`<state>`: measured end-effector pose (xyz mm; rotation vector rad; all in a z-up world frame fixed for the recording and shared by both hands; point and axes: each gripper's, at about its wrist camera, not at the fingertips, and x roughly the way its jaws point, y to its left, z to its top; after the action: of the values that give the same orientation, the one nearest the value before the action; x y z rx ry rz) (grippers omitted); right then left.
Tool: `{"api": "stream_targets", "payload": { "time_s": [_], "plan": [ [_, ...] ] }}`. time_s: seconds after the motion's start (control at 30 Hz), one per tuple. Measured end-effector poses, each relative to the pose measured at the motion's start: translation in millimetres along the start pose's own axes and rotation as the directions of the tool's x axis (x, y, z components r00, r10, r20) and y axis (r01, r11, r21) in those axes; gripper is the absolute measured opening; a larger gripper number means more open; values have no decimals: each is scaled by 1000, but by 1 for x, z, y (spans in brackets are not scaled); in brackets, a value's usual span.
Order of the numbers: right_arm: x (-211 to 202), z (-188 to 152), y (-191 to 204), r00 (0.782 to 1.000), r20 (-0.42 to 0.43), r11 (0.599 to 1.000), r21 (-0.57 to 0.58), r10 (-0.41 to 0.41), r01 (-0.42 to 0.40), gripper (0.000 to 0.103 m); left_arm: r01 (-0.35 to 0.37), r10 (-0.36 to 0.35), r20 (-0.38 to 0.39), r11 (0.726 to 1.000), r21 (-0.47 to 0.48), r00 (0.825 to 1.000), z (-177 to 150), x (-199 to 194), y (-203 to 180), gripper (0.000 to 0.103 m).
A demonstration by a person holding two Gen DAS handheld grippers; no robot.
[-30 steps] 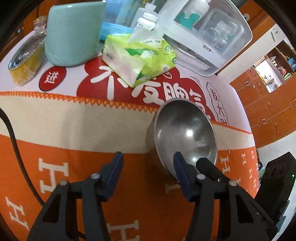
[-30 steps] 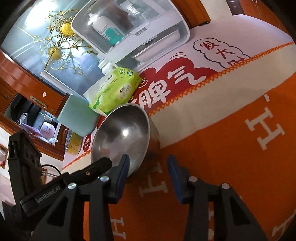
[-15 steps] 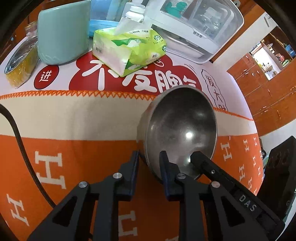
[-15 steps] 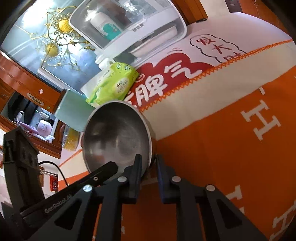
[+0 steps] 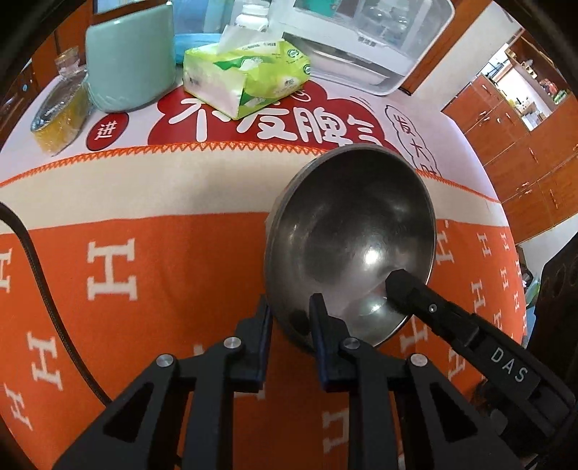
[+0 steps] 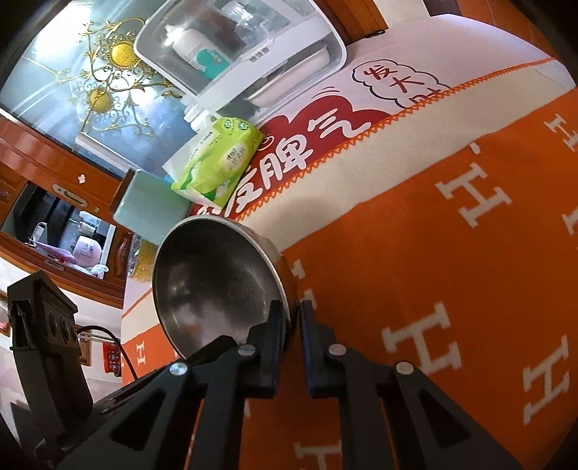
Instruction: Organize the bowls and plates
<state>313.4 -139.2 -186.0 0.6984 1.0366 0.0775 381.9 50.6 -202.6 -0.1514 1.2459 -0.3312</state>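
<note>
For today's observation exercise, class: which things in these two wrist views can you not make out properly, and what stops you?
- Underside of the steel bowl, both views: its own wall hides whether it touches the blanket.
- Items in the clear-lidded box, both views: glare.
- Bottle, left view: cut off by the top edge.
- Jar, left view: contents blurred.

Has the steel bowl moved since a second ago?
Yes. The steel bowl now tilts up off the orange cloth, its rim nearer the tissue pack.
</note>
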Motion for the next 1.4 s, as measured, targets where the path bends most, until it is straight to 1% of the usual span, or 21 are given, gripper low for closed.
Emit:
{"api": "stream_targets", "payload": {
  "time_s": [0.1, 0.3, 0.63, 0.8, 1.1, 1.23, 1.4],
  "plan": [
    [-13, -7, 4, 1000, 8, 1000, -11, 8, -8, 10, -8, 8, 2, 1000, 7, 1000, -10, -13, -4, 19],
    [-43, -22, 8, 999, 34, 999, -29, 14, -13, 10, 4, -5, 13, 999, 32, 1000, -33, -40, -15, 19],
    [-109, -54, 6, 995, 95, 997, -80, 23, -15, 10, 22, -25, 58, 998, 62, 998, -77, -87, -46, 19],
    [-139, -72, 3, 993, 115, 993, -115, 19, -6, 10, 30, -37, 72, 995, 95, 997, -100, -108, -64, 19],
    [-182, -103, -5, 989, 144, 979, -196, -21, 49, 11, 46, -59, 79, 987, 155, 995, -142, -130, -92, 19],
    [-200, -119, -12, 984, 168, 969, -230, -50, 89, 12, 78, -92, 77, 982, 174, 993, -157, -134, -103, 19],
    [-219, -139, -27, 983, 174, 967, -234, -57, 98, 12, 119, -129, 46, 977, 178, 991, -180, -134, -112, 19]
  ]
}}
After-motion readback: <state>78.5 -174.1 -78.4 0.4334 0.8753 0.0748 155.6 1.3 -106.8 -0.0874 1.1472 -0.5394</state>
